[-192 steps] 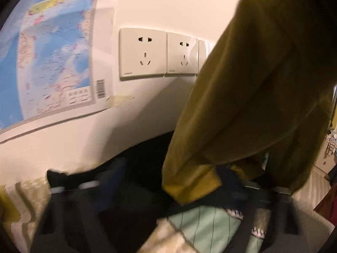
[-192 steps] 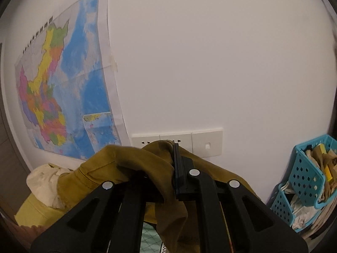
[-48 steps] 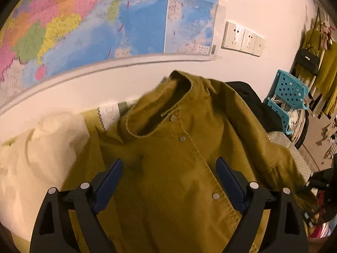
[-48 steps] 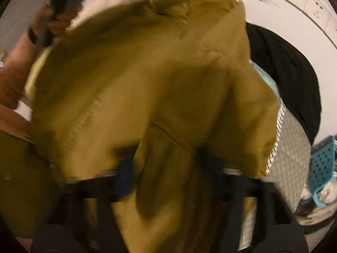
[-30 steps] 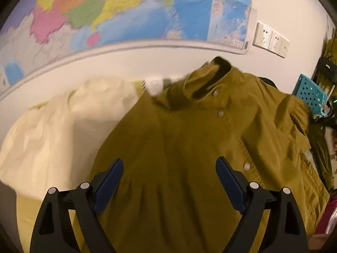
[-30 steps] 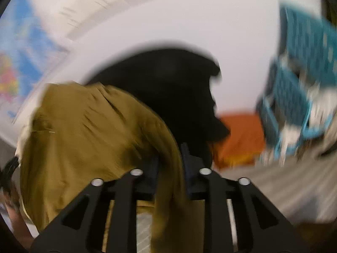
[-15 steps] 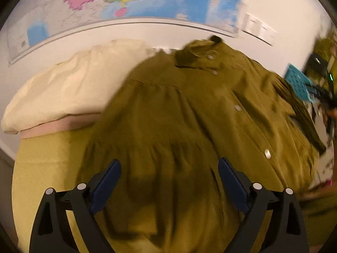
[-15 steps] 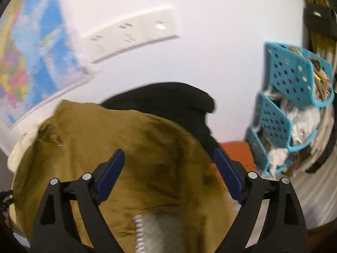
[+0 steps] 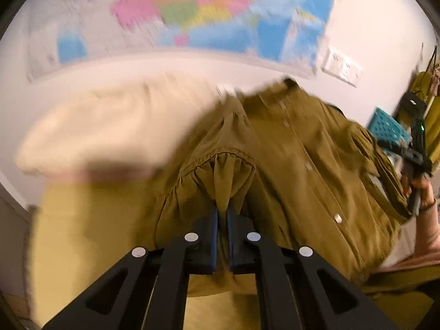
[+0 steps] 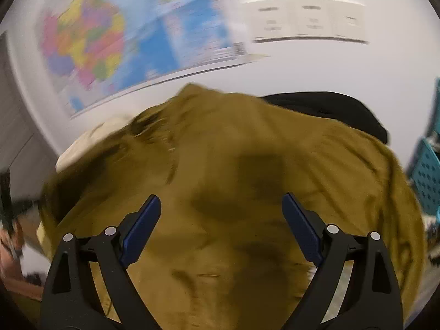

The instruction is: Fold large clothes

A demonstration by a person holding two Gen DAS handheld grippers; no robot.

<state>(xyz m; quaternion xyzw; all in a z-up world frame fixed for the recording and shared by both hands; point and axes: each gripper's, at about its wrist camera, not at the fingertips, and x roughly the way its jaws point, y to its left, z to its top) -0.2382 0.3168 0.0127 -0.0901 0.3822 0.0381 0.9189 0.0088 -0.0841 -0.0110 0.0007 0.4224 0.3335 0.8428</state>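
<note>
A large olive button-front garment [image 9: 302,151] lies spread over the bed, collar toward the wall. My left gripper [image 9: 222,214] is shut on a gathered ruffle of it near the lower left edge, and the cloth rises in a peak from the pads. My right gripper [image 10: 221,214] hovers over the same olive garment [image 10: 233,165]. Its jaws are opening wide, with no cloth pinched between them. A hand holds that right gripper [image 9: 415,159] at the right edge of the left wrist view.
A cream pillow [image 9: 110,126] lies on the yellow-green sheet [image 9: 90,233], left of the garment. A black garment [image 10: 330,110] is heaped behind it by the wall. The wall holds a map [image 9: 206,13] and sockets [image 10: 308,19]. A turquoise basket [image 10: 429,176] stands at the right.
My left gripper has closed on a ruffled fold of the olive garment. My right gripper has let go of the cloth, opened wide and swung over the garment.
</note>
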